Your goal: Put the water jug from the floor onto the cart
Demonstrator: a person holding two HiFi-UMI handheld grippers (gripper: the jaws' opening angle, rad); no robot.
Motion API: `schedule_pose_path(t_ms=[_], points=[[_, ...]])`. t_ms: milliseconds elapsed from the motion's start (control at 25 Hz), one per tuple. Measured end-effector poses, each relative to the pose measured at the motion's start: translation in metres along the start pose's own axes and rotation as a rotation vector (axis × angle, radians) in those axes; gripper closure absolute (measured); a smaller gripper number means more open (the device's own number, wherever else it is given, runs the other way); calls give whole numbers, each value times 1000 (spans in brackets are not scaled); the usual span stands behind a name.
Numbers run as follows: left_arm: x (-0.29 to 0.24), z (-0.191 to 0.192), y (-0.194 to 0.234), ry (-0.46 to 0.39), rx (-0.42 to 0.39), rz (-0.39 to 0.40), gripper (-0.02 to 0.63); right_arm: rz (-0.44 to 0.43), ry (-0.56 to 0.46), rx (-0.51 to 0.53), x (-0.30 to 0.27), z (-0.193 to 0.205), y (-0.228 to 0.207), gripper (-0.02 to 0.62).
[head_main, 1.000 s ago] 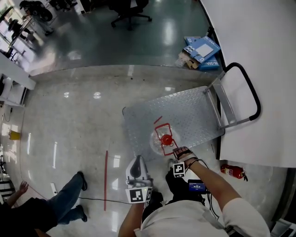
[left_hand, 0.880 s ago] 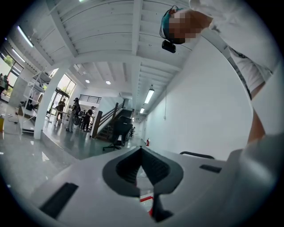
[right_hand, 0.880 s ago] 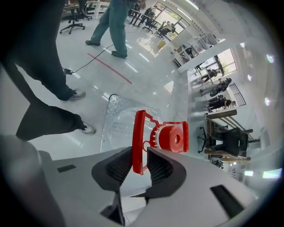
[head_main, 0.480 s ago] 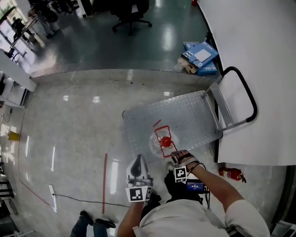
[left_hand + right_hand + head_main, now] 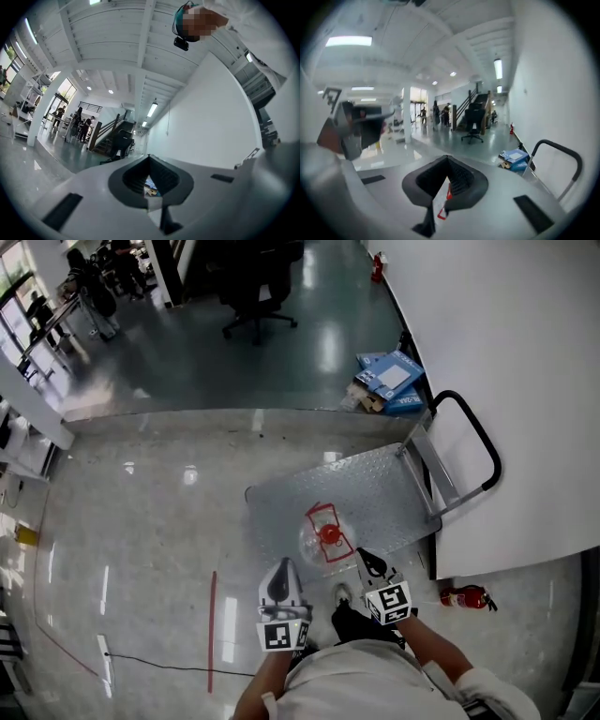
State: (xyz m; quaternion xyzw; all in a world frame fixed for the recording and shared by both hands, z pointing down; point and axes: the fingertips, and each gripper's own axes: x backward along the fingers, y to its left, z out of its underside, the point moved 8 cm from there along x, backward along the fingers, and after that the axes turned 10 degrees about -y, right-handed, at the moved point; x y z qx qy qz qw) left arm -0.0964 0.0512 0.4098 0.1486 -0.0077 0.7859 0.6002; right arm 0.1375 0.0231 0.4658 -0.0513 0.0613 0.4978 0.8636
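Clear water jug (image 5: 317, 542) stands upright on cart (image 5: 375, 479), cap up; left tool (image 5: 278, 577), right tool (image 5: 367, 562) closed, empty.

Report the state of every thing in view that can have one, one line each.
water jug: upright on the cart, capped, gripped by nothing.
cart: handle raised, carrying the jug.
left gripper: shut, empty.
right gripper: shut, empty, clear of the jug.
fire extinguisher: lying on its side.
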Motion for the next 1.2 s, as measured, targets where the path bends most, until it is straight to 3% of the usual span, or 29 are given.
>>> schedule_pose_path(t_ms=[120, 240, 640, 1200], points=[[10, -10, -5, -23, 13, 13, 603, 82, -176, -139, 27, -19, 4, 583], [18, -12, -8, -22, 23, 22, 603, 143, -206, -212, 39, -11, 7, 583], [38, -15, -25, -25, 0, 34, 603, 99, -224, -169, 56, -14, 15, 583], [48, -21, -35, -38, 1, 30, 603, 76, -233, -189, 67, -19, 18, 583]])
